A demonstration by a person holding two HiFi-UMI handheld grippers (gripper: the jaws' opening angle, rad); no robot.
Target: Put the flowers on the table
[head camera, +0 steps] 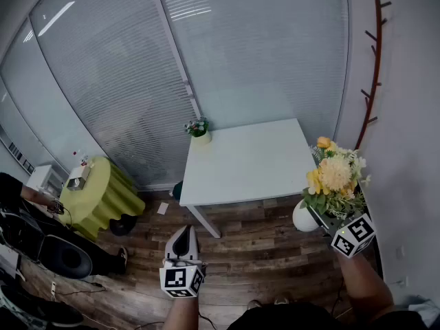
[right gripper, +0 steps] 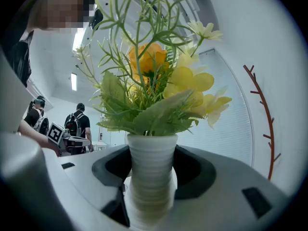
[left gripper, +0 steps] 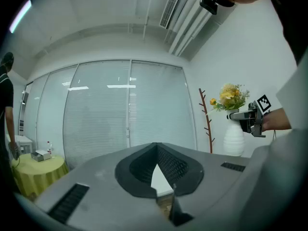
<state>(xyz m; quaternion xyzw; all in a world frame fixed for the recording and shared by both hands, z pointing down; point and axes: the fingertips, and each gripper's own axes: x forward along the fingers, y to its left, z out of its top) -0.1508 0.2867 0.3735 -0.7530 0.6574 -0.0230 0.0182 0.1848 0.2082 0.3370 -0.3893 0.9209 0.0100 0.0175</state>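
Note:
A white ribbed vase point(head camera: 302, 217) of yellow and orange flowers point(head camera: 333, 174) hangs in the air to the right of the white table point(head camera: 247, 160), below the level of its top. My right gripper point(head camera: 323, 220) is shut on the vase's neck; in the right gripper view the vase point(right gripper: 150, 177) fills the gap between the jaws of that gripper point(right gripper: 151, 150), with the flowers point(right gripper: 154, 81) above. My left gripper point(head camera: 182, 243) is lower down in front of the table, shut and holding nothing; the left gripper view shows its jaw tips point(left gripper: 156, 148) meeting. That view also catches the vase point(left gripper: 234, 138) at the right.
A small pot of flowers point(head camera: 199, 133) stands on the table's far left corner. A round table with a green cloth point(head camera: 96, 191) and a seated person point(head camera: 14, 198) are at the left. A brown branch-shaped coat rack point(head camera: 373, 67) is on the right wall. Blinds cover the glass wall behind.

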